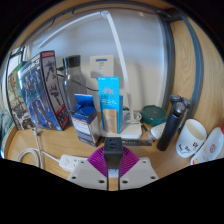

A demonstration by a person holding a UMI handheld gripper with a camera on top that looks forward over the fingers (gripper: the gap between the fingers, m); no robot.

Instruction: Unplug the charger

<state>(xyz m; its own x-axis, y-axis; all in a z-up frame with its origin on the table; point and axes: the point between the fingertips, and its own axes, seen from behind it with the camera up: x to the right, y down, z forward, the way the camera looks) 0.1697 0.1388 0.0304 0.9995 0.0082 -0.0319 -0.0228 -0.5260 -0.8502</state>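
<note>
The gripper (115, 158) reaches forward over a wooden worktop (40, 142), its two white fingers drawn close together with the purple pads (100, 159) pressing from either side on a small dark charger (114, 146) that sits between the fingertips; only the charger's top shows above the pads. Directly under the fingers lies a white power strip (78, 163), running off toward 9 o'clock, and a white cable (30, 156) loops across the worktop further out in that direction. Just beyond the charger at 12 o'clock stands an upright blue carton (108, 97), with a lower blue-and-white box (85, 108) beside it at about 10 o'clock. Further toward 9 o'clock, a large illustrated package (43, 88) leans upright against other flat items. At about 2 o'clock from the fingers a dark cylindrical bottle (171, 122) stands tilted, with a green lidded dish (153, 113) just behind it. Toward 3 o'clock sit two white cups (191, 137) bearing red print, near each other. A white panel forms the backdrop behind the carton, and a thin white cord (118, 45) runs down in front of it.
</note>
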